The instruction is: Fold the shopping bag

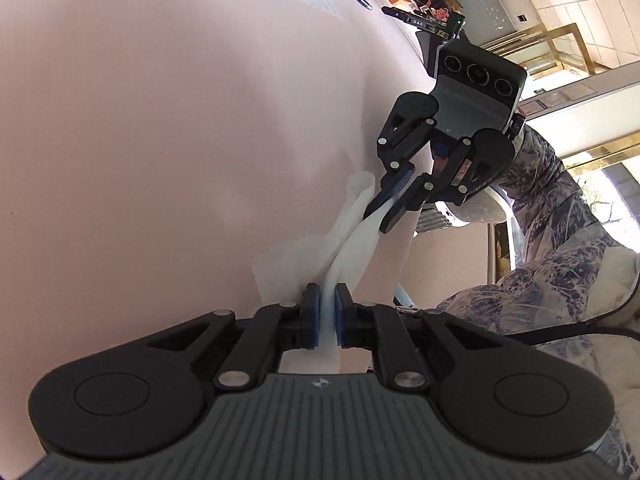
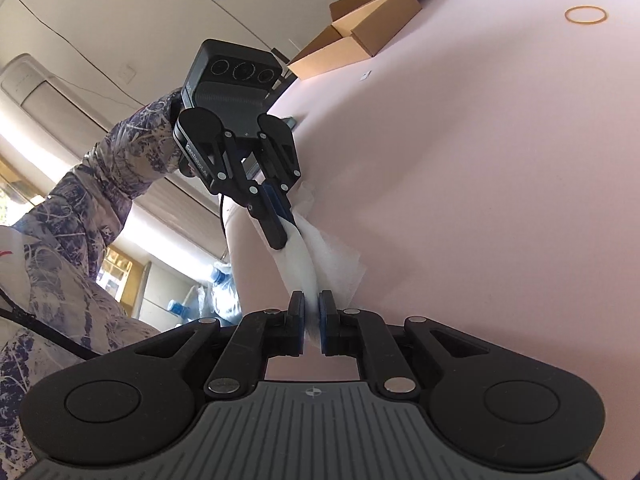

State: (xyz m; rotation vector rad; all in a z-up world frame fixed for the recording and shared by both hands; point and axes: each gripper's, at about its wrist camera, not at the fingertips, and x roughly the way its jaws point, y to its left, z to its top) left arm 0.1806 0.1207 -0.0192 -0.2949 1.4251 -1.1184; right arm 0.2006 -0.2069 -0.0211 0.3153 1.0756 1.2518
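Shopping bag (image 1: pixel 352 248) thin, matt white cloth; table (image 1: pixel 160 140) smooth matt pink; claw (image 1: pixel 328 316) black plastic.

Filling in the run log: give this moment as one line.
left gripper: shut on white bag | right gripper: shut on same bag | bag: bunched between them over pink table

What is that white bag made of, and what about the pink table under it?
The white shopping bag looks like thin non-woven fabric, matte and faintly dimpled, since it drapes in soft folds between both sets of fingers. The pale pink table seems a smooth, hard sheet, perhaps plastic or laminate, with a dull, even sheen.
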